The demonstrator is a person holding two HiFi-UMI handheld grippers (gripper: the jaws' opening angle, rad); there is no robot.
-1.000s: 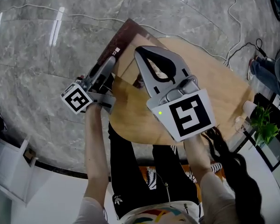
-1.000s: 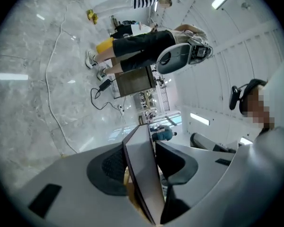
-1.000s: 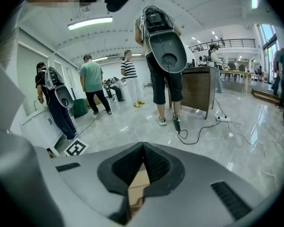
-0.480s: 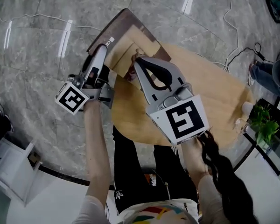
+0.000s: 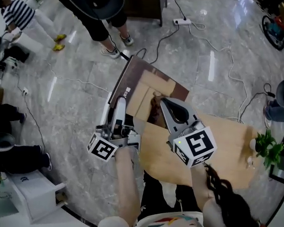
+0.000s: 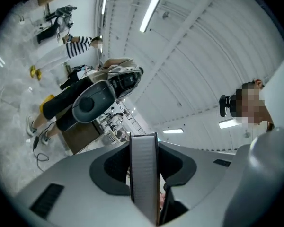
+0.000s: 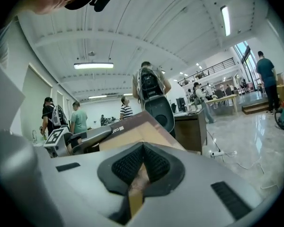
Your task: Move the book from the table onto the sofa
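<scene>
Clearly the book looks stiff and weighty. It hangs clear of the table, at its 11 o'clock, with the left gripper clamped on the 8 o'clock edge and the right gripper nipping the 5 o'clock edge. A two-edge hold suits it.

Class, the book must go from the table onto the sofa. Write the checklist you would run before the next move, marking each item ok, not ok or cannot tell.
1. Grip of the left hand-held gripper on the book: ok, jaws have just been closing on its edge.
2. Grip of the right hand-held gripper: ok, shut on the book.
3. Book lifted off the table: ok.
4. Where the sofa is: cannot tell, no view shows it.
5. Way ahead free: not ok, a person stands just beyond the book; cables lie on the floor.
</scene>
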